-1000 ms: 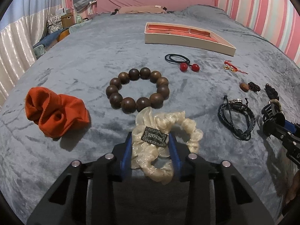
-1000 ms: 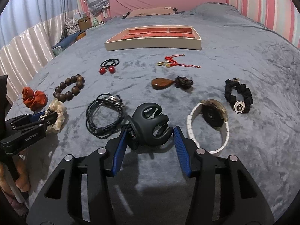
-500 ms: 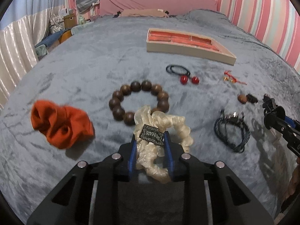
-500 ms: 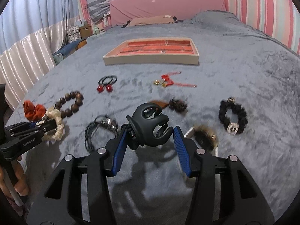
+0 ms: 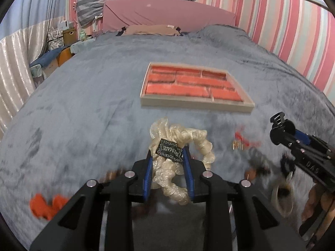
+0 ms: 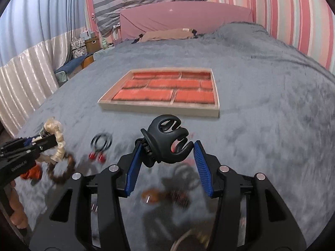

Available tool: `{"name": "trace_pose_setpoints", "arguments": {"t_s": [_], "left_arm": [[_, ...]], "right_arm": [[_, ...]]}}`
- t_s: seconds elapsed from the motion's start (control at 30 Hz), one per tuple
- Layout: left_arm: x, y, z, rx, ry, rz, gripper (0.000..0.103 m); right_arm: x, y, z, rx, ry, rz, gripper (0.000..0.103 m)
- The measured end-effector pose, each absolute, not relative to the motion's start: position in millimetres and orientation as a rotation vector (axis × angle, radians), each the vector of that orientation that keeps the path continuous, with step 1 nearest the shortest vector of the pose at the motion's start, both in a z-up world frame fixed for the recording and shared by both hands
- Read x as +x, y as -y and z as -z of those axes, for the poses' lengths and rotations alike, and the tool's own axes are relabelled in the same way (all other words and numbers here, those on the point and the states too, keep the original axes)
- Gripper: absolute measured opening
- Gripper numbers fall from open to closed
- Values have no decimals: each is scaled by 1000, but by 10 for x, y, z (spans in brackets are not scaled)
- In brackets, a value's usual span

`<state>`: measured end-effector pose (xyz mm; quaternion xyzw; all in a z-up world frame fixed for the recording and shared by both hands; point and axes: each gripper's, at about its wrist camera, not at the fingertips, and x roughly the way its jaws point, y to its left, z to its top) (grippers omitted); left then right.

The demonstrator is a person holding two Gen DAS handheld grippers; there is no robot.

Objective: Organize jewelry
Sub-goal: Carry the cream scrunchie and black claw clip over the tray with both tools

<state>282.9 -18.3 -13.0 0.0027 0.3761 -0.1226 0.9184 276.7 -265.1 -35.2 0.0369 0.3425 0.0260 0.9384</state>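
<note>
Left tongs (image 5: 168,171): nearly closed, blue pads clamped on cream scrunchie (image 5: 180,144) at its black label, scrunchie lifted clear of the grey bed (image 5: 83,108). Orange scrunchie (image 5: 45,206) on the bed at 8 o'clock in the left view, blurred. Compartment tray (image 5: 196,103), red lining, at 12 o'clock ahead of both tongs, lying flat on the bed. Red cord charm (image 5: 242,140) at 3 o'clock of the cream scrunchie, blurred.

Right tongs (image 6: 167,163): part open, gripping black claw clip (image 6: 167,144); left pad on the clip's spring end, right pad contact cannot tell. Clip held above the bed. Below it in the right view: black hair tie with red beads (image 6: 99,148) at 9 o'clock, wooden bead bracelet (image 6: 62,171) further left, brown pendant (image 6: 150,195) at 6 o'clock.
</note>
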Motion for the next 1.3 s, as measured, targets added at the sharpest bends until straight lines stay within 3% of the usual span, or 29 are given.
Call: {"name": "trace_pose_setpoints", "arguments": {"t_s": [0.57,0.93,1.3], "left_arm": [[5258,790,-270,64,-783,157,27],[6347,1038,506,124,-883,111,27],[6613,1042,985,127,-997,115,28]], "right_arm": [[5165,3241,166,135,-786,-2,49],[6191,3293,846,93,-902,38,49],[6403,3337,1107,126,-1002,54,50]]}}
